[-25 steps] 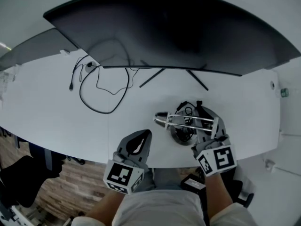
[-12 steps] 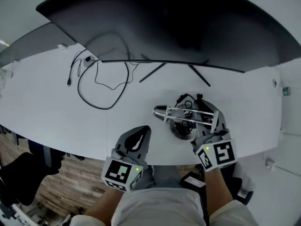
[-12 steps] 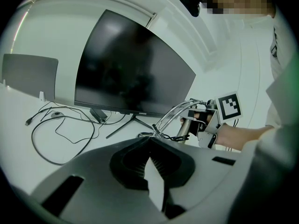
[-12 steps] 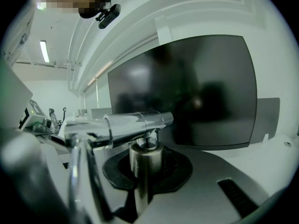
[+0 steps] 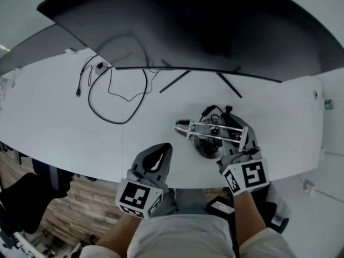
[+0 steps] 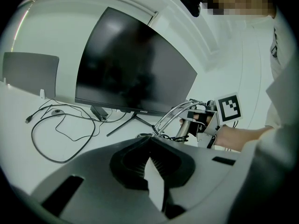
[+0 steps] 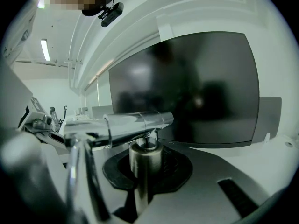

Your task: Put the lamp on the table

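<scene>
A chrome desk lamp with a round dark base and thin metal arms sits low over the white table, near its front edge; I cannot tell whether the base touches. My right gripper is shut on the lamp's upright post, with the shiny tube crossing just above the jaws. The left gripper view also shows the lamp, to the right. My left gripper hangs at the table's front edge, left of the lamp, shut with nothing in it.
A wide curved black monitor fills the back of the table, its thin stand legs spreading just behind the lamp. Looped black cables lie at the left. Wooden floor and a dark chair show below the table edge.
Hardly anything differs. The right gripper and the lamp have shifted very slightly on the table; the left gripper stays where it was.
</scene>
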Demonstrator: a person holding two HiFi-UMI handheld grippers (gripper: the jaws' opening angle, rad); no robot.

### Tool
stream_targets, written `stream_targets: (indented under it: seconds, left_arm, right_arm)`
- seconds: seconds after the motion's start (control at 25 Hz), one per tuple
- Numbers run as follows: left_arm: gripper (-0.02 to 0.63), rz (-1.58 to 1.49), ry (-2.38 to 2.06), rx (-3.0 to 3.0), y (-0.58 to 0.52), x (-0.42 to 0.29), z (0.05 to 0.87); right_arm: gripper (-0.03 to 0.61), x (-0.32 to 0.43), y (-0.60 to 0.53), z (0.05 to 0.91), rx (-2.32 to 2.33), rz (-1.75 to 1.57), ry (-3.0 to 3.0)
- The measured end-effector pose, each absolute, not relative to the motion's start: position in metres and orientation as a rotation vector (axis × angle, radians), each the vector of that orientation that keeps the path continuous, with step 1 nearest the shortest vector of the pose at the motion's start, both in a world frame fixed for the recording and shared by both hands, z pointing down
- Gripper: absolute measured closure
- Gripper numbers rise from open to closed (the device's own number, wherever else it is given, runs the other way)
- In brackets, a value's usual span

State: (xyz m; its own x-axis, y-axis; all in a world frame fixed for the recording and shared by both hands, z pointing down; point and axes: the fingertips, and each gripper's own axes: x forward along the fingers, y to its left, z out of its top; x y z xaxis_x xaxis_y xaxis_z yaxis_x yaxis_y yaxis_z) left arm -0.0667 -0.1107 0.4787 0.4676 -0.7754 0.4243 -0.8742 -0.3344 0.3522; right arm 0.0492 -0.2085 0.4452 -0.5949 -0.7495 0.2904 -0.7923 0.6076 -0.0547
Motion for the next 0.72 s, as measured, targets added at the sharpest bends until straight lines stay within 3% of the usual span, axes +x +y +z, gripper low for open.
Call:
stream_targets:
  seconds: [0.72]
  left_arm:
    - [0.611,0.234,-1.367,2.168,-0.110,-0.063,0.484]
  right_arm:
    - [0.532,0.039,-0.196,0.447,1.249,0.192,-2.601]
